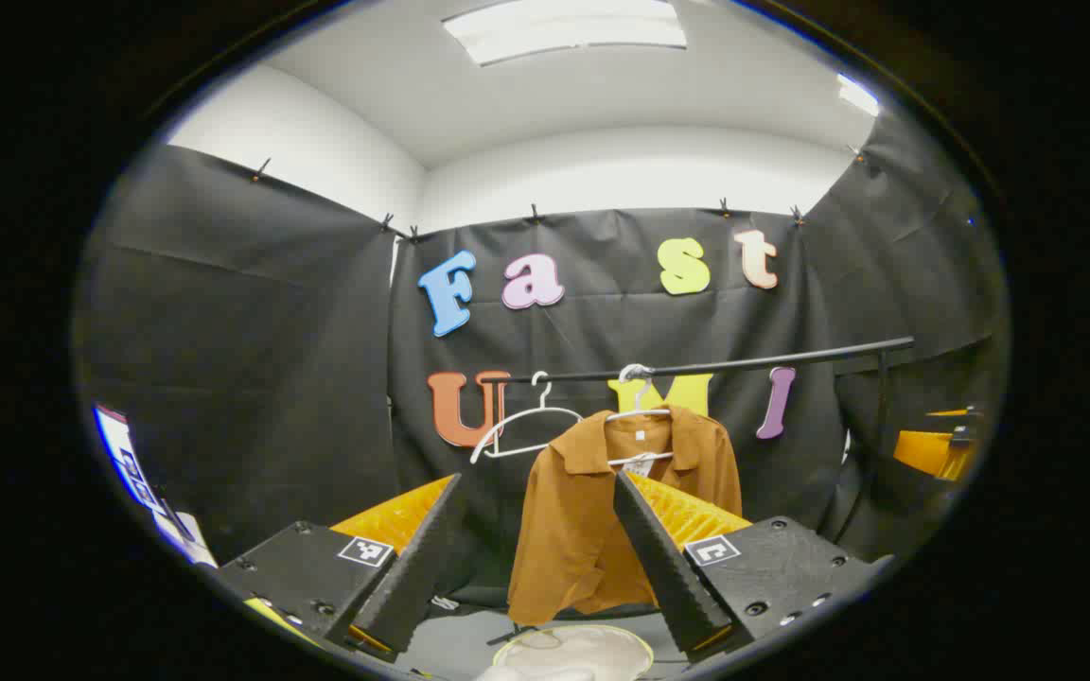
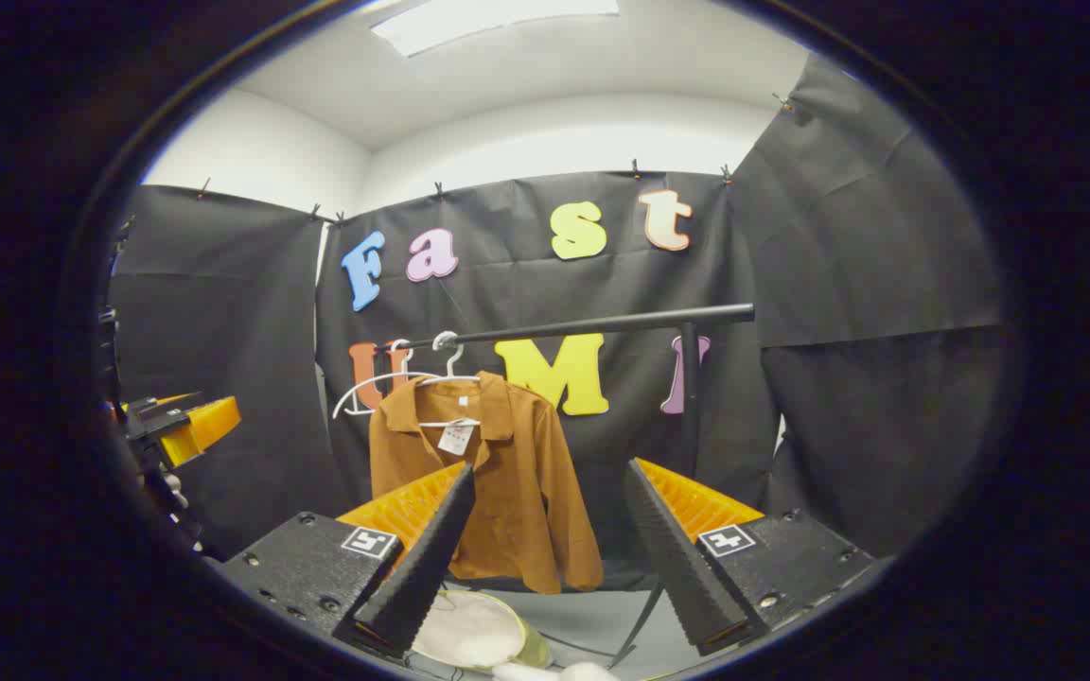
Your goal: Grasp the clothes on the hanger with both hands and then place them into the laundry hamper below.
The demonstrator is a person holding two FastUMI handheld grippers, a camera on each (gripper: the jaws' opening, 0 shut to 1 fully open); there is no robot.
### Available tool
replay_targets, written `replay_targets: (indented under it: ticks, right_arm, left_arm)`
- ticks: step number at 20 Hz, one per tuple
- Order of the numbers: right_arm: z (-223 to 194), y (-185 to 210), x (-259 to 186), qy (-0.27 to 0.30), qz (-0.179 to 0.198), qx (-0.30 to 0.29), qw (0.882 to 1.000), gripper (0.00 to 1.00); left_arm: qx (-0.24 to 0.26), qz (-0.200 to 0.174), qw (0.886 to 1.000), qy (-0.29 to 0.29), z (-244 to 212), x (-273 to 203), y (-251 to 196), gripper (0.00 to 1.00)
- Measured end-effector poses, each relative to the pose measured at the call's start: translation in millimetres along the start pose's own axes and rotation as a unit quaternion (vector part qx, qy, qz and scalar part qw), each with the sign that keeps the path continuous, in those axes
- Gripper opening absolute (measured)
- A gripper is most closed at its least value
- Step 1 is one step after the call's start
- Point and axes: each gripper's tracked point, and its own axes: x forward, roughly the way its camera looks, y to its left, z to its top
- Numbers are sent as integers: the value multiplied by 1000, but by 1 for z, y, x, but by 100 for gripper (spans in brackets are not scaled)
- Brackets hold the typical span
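Looking along my left gripper (image 1: 536, 492), I see its fingers spread wide and holding nothing, well short of the clothes. A brown shirt (image 1: 583, 530) hangs on a white hanger (image 1: 638, 416) from a black rail (image 1: 753, 362) that runs across the booth's dark back wall, with its collar open and a small tag showing inside the neck. A second white hanger (image 1: 526, 426) hangs bare on the rail just beside the shirt. Below the shirt, at the bottom of the left gripper view, sits the round, pale-lined rim of the laundry hamper (image 1: 573, 648). In the right gripper view, my right gripper (image 2: 550, 482) is likewise spread wide and holding nothing, apart from the shirt (image 2: 517, 492), which hangs ahead and slightly to the left. The hamper (image 2: 479, 629) shows low between the fingers. The rail (image 2: 602, 324) rests on a black upright post (image 2: 689, 397). The left gripper (image 2: 185, 426) shows far off at the left edge.
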Motion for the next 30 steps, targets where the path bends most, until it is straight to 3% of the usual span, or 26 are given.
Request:
replay_targets:
  ticks: [1, 2, 10, 15, 19, 26, 30]
  right_arm:
    - [0, 2, 0, -1, 0, -3, 1000, 100]
    - [0, 4, -1, -3, -2, -7, 1000, 100]
    - [0, 9, -7, -6, -19, -34, 999, 100]
    - [-1, 16, -7, -3, -16, -33, 999, 99]
    - [-10, 24, 1, 3, -9, -32, 999, 100]
    - [-42, 32, 49, 21, 1, -49, 999, 99]
    - [-83, 45, 93, 69, 38, -36, 996, 100]
  left_arm:
    - [2, -3, 1000, -1, -1, 0, -1, 92]
    - [0, -10, 1000, 4, -4, 1, -5, 100]
    - [-15, -54, 998, 15, -9, 1, -16, 92]
    - [-13, -64, 998, 16, -12, 0, -15, 100]
    - [-7, -83, 996, 4, -16, 1, -20, 96]
    - [-25, -80, 996, -1, -50, 35, -33, 100]
    - [-25, -86, 996, -14, -74, 82, -58, 96]
